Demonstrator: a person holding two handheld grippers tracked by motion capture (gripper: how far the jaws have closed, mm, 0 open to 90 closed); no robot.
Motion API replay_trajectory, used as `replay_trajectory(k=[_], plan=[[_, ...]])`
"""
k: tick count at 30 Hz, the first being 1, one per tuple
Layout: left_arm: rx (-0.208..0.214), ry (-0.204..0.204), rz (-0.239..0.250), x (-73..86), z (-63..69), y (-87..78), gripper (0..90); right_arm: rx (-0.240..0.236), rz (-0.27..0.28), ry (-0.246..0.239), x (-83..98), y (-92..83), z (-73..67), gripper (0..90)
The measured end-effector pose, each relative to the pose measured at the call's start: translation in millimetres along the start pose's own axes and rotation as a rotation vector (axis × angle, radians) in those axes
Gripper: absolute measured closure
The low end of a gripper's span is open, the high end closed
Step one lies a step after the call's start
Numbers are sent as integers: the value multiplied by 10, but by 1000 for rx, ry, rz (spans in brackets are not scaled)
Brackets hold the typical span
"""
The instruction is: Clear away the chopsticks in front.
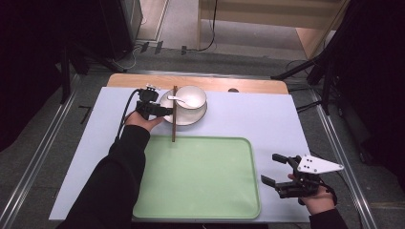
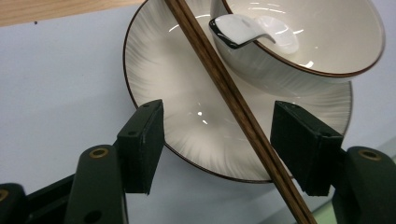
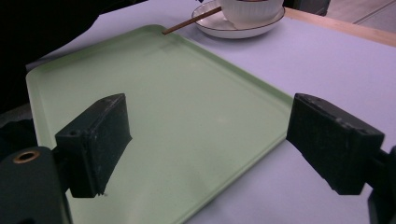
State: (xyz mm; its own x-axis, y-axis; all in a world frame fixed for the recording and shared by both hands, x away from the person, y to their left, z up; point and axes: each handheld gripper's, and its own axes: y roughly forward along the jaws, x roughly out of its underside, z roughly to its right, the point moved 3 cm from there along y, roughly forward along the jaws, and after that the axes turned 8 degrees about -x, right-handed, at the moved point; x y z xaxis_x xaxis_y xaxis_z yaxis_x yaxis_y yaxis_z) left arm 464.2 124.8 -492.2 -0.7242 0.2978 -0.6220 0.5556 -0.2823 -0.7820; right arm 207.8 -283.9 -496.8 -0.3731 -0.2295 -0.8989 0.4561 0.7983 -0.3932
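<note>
A white bowl (image 1: 192, 97) (image 2: 317, 42) stands on a white plate (image 1: 168, 101) (image 2: 177, 93) at the back of the table, and a white spoon (image 1: 179, 99) (image 2: 243, 30) rests in it. Brown chopsticks (image 1: 174, 119) (image 2: 224, 88) lie across the plate's left side, with their near end by the tray's far edge. My left gripper (image 1: 165, 112) (image 2: 217, 140) is open at the plate's near-left rim, and the chopsticks run between its jaws untouched. Just past the right edge of the green tray (image 1: 200, 176) (image 3: 163, 84), my right gripper (image 1: 271, 168) (image 3: 205, 140) is open and holds nothing.
A pale sheet (image 1: 267, 114) covers the table, with a wooden strip (image 1: 215, 83) bare along the back. Dark stands and cables sit on the floor behind and to both sides. In the right gripper view, plate (image 3: 219, 25) and chopsticks (image 3: 191, 21) lie beyond the tray.
</note>
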Motion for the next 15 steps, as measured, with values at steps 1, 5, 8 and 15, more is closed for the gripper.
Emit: replay_trajectory(k=[1,5,8,15], plan=[[0,0,0,0,0,0,382,0,0,0,0,0,0,142],[-32,-1,-14,-17,57,64,400,0,-1,3,4,-3,-3,141],[-35,1,-24,-28,84,112,401,-1,1,5,8,-9,-4,141],[-53,2,-42,-11,83,179,398,-1,4,3,14,-22,-5,141]])
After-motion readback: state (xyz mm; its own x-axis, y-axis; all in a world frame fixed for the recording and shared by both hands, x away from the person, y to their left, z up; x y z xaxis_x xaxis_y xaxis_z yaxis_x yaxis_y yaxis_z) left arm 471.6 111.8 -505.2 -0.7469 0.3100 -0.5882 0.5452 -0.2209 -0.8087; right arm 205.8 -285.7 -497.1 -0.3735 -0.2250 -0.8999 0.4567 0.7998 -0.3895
